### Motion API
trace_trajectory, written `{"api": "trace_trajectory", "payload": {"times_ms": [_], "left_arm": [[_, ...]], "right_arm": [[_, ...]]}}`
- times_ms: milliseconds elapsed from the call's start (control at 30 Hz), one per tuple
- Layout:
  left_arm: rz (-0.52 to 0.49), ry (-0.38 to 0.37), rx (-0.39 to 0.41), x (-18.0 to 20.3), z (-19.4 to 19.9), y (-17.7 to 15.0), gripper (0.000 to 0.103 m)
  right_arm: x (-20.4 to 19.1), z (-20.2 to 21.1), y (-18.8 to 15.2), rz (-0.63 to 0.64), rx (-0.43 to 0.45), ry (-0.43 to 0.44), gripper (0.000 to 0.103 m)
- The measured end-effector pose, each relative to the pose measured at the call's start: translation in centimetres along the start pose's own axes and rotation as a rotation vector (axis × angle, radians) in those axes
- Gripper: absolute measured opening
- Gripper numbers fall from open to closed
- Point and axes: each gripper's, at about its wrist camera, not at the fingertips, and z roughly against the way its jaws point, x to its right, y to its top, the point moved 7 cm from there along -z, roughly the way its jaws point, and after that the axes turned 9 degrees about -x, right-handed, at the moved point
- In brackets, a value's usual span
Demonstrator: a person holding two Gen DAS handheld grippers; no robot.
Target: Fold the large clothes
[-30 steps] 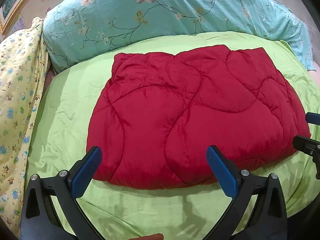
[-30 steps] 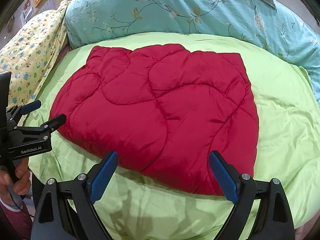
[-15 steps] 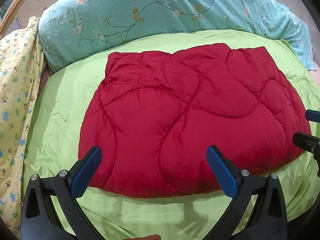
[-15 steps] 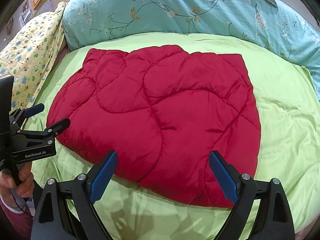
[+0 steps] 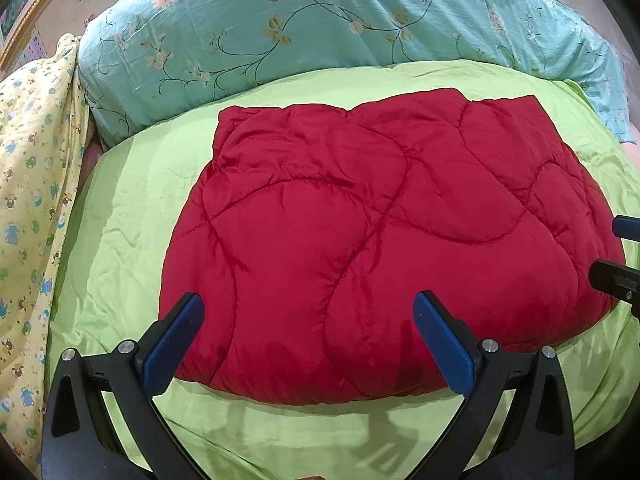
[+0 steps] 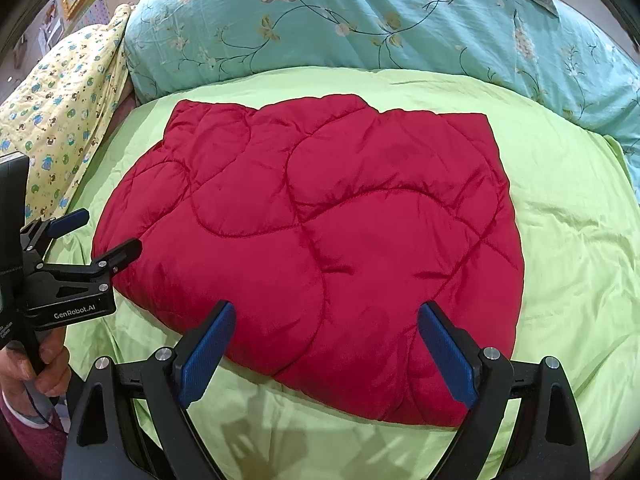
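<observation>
A red quilted padded garment (image 5: 380, 232) lies folded into a thick rectangle on the light green bed sheet (image 5: 120, 220); it also shows in the right wrist view (image 6: 320, 240). My left gripper (image 5: 308, 320) is open and empty, hovering over the garment's near edge. My right gripper (image 6: 326, 328) is open and empty, above the near edge further right. The left gripper also appears at the left of the right wrist view (image 6: 100, 232), beside the garment's left edge. The right gripper's fingertips (image 5: 624, 228) show at the right edge of the left wrist view.
A teal floral duvet (image 5: 320, 20) is bunched along the far side of the bed (image 6: 360, 20). A yellow patterned blanket (image 5: 32, 200) hangs at the left (image 6: 60, 100). The green sheet (image 6: 580, 260) extends right of the garment. A hand (image 6: 36, 364) holds the left gripper's handle.
Both grippers have moved slightly forward and lower toward the garment's near edge, so the garment looks a little closer. Both stay open. The garment has not moved.
</observation>
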Motion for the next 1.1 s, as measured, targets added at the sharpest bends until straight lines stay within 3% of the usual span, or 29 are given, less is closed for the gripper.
{"api": "trace_trajectory", "payload": {"times_ms": [1100], "left_arm": [[0.002, 0.002, -0.003, -0.34, -0.63, 0.59, 0.103]], "right_arm": [[-0.37, -0.76, 0.83, 0.009, -0.007, 0.02, 0.093]]}}
